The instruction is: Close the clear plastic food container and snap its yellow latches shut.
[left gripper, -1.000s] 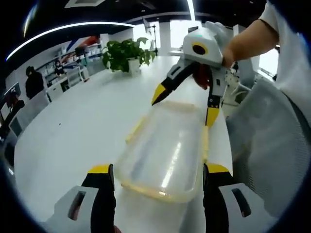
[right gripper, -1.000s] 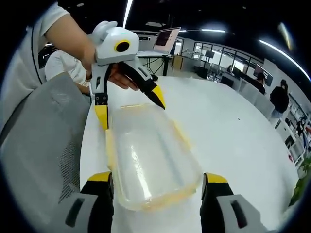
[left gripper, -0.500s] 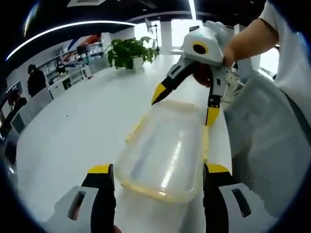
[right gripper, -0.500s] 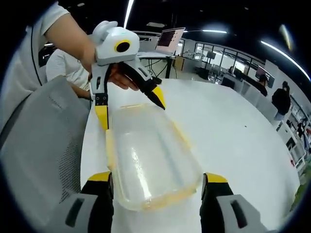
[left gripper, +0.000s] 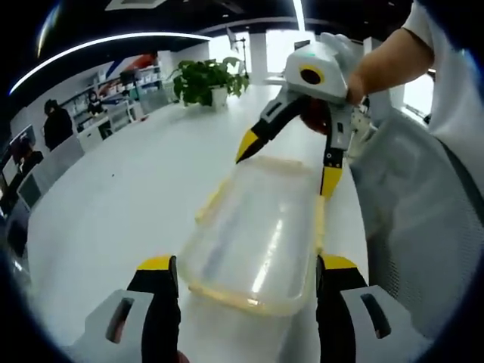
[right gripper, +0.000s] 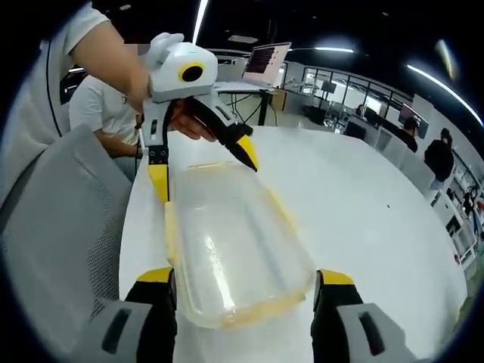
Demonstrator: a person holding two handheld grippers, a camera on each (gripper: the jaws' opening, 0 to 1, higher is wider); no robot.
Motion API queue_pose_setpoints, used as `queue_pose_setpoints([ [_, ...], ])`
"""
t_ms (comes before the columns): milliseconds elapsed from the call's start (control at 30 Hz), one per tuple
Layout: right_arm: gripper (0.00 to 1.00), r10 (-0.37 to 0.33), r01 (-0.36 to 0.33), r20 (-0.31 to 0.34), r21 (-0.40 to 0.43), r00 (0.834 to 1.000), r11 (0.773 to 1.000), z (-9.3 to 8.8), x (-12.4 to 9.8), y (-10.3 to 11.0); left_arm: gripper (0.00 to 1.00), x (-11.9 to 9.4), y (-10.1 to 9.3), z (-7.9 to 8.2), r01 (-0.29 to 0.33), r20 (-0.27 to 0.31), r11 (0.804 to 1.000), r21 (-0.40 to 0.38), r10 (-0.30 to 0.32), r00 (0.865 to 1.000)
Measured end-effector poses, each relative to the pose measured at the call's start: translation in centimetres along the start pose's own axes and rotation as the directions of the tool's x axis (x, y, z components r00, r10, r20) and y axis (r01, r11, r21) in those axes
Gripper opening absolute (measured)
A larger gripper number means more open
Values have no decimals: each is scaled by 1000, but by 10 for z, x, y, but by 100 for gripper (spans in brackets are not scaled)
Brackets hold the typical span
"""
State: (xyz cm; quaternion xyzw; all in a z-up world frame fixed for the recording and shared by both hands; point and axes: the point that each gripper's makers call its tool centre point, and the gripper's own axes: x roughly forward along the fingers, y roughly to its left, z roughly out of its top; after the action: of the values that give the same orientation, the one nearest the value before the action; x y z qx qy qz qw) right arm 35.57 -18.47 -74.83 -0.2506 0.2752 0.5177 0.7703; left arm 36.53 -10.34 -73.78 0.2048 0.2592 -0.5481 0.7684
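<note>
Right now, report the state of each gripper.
Left gripper: open, jaws either side of the clear plastic food container, not clamping.
Right gripper: open, jaws flanking the container's opposite end.

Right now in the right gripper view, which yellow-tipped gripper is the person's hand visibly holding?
The left gripper, at the far end of the clear container; a hand grips its white body. The right gripper rises from the bottom, straddling the near end.

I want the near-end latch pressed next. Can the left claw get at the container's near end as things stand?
Probably yes. The left claw is open, its jaws straddling the near end of the container, with nothing between them. The right claw straddles the far end.
</note>
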Motion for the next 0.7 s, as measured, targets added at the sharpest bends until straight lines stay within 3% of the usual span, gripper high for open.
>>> queue_pose_setpoints([
  [700, 73, 10, -10, -3, -13, 1000, 1000, 11, 19, -51, 72, 12, 53, 9, -10, 0, 1000, -5, 10, 1000],
])
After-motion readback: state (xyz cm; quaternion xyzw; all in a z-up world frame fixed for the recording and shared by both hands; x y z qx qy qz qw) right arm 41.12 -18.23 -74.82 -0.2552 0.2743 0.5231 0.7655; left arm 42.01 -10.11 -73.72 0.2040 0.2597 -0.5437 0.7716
